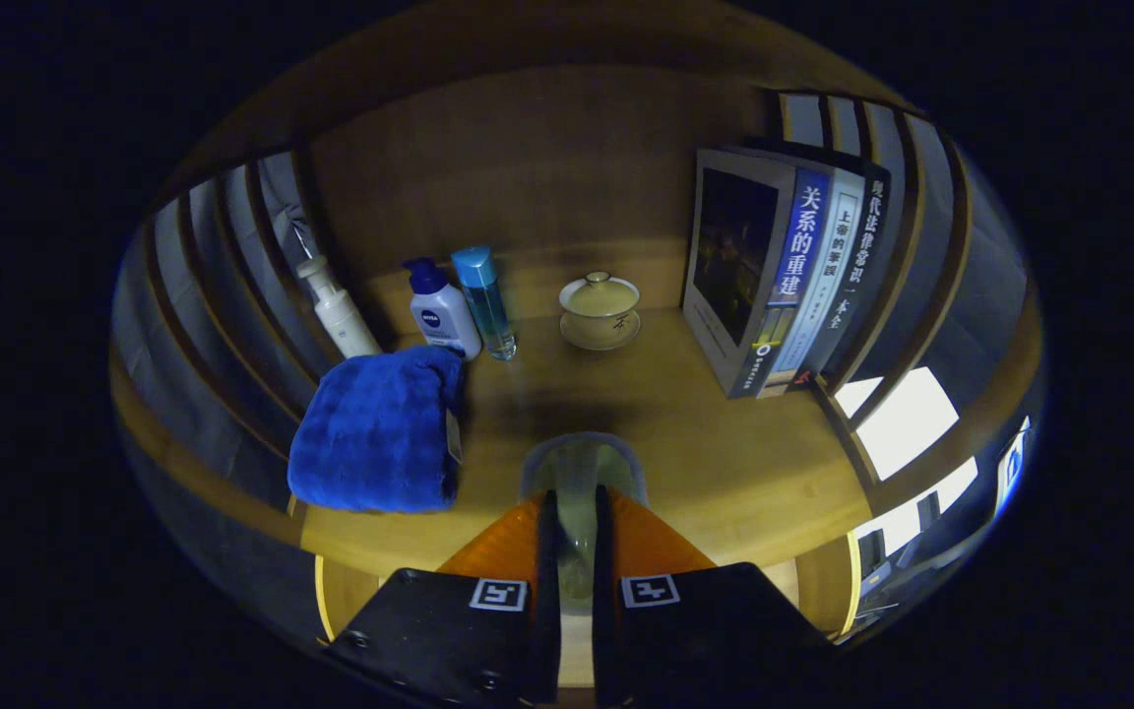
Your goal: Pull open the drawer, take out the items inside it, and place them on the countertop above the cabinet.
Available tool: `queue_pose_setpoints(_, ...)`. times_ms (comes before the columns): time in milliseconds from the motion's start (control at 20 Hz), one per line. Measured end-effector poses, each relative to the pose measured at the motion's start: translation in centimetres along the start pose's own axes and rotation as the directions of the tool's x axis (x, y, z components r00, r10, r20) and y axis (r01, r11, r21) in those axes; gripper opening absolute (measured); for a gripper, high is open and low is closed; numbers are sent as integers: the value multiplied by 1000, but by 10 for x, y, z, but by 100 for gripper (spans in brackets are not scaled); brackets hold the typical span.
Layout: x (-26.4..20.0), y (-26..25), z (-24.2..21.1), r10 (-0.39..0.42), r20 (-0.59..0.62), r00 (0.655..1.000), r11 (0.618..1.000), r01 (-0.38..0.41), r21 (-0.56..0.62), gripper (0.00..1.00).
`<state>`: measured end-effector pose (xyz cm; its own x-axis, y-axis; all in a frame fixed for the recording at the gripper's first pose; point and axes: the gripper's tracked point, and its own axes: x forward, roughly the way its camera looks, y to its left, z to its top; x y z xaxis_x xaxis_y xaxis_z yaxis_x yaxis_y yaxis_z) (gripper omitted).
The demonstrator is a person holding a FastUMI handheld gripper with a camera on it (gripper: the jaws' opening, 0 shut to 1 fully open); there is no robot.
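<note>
My gripper (575,500) is held over the wooden countertop (724,443), its fingers nearly together. They are shut on a clear glass cup (582,455), whose round rim rises just ahead of the fingertips. The cup's lower part shows through the narrow gap between the fingers. I cannot tell whether its base touches the countertop. A folded blue towel (375,433) lies on the countertop just left of the fingers.
Beyond the towel stand a white pump bottle (339,310), a white bottle with a blue cap (441,310) and a clear blue bottle (485,300). A lidded yellow tea bowl (599,310) sits mid-back. Several books (784,276) lean at the right. Slatted walls close both sides.
</note>
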<state>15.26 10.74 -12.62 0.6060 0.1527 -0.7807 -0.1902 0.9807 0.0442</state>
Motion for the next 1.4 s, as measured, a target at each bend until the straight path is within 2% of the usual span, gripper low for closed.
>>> queue_pose_setpoints(250, 35, -2, 15, -12, 66, 998, 1000, 12, -1, 21)
queue_pose_setpoints(450, 39, -3, 20, -39, 110, 993, 999, 39, -1, 33)
queue_pose_setpoints(750, 21, -6, 16, -35, 225, 974, 999, 33, 12, 74)
queue_pose_setpoints(950, -3, 1, 8, -13, 297, 955, 999, 27, -45, 100)
queue_pose_setpoints(1150, -33, 11, -16, 4, 350, 937, 993, 39, -113, 100)
queue_pose_setpoints(1400, -87, 17, -48, 22, 442, 897, 989, 45, -141, 99)
